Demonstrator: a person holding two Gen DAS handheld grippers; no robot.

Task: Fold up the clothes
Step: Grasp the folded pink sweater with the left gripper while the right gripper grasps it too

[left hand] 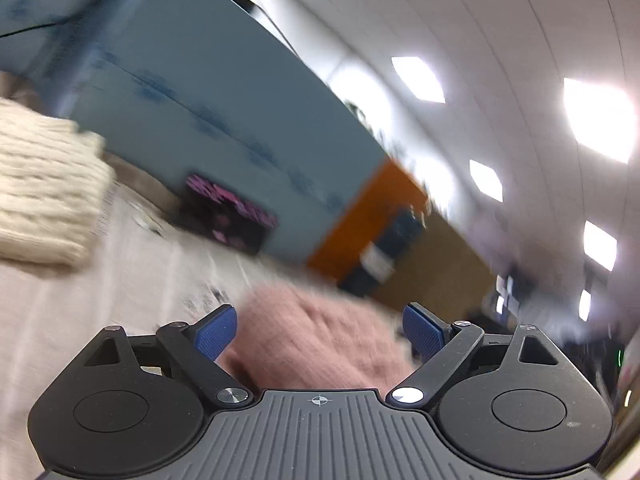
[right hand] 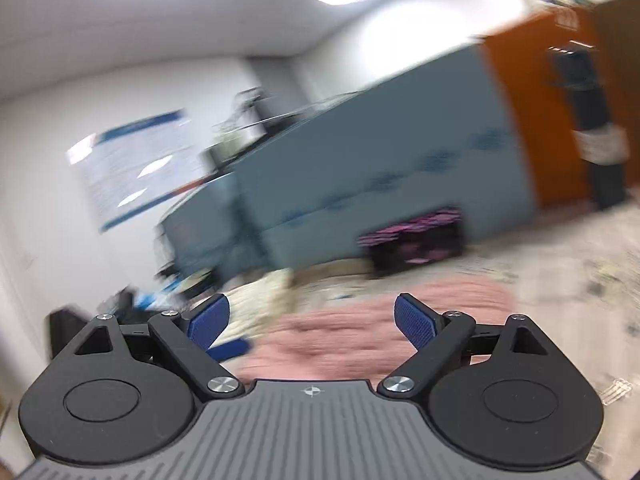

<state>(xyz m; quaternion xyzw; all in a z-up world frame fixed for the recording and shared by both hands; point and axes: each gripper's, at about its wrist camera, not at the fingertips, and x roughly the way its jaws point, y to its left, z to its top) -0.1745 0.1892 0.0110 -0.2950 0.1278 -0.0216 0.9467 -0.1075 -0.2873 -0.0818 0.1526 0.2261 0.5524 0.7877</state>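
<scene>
A fuzzy pink garment (left hand: pixel 316 340) lies bunched on the pale patterned table cover (left hand: pixel 120 280), right in front of my left gripper (left hand: pixel 320 330). That gripper's blue pads (left hand: pixel 216 332) stand wide apart, clear of the cloth. A cream knitted garment (left hand: pixel 40 192) lies folded at the left. In the right wrist view the same pink garment (right hand: pixel 360 320) spreads ahead of my right gripper (right hand: pixel 312 322), whose blue pads (right hand: pixel 414 324) are spread wide with nothing pressed between them. The cream knit (right hand: pixel 260 296) shows beyond the left finger. Both views are blurred and tilted.
A blue-grey partition (left hand: pixel 192 92) backs the table, with an orange panel (left hand: pixel 368 216) beside it. A dark box with pink print (left hand: pixel 228 216) stands at the partition's foot, also in the right wrist view as the dark box (right hand: pixel 412 240). A wall poster (right hand: pixel 132 164) hangs at the left.
</scene>
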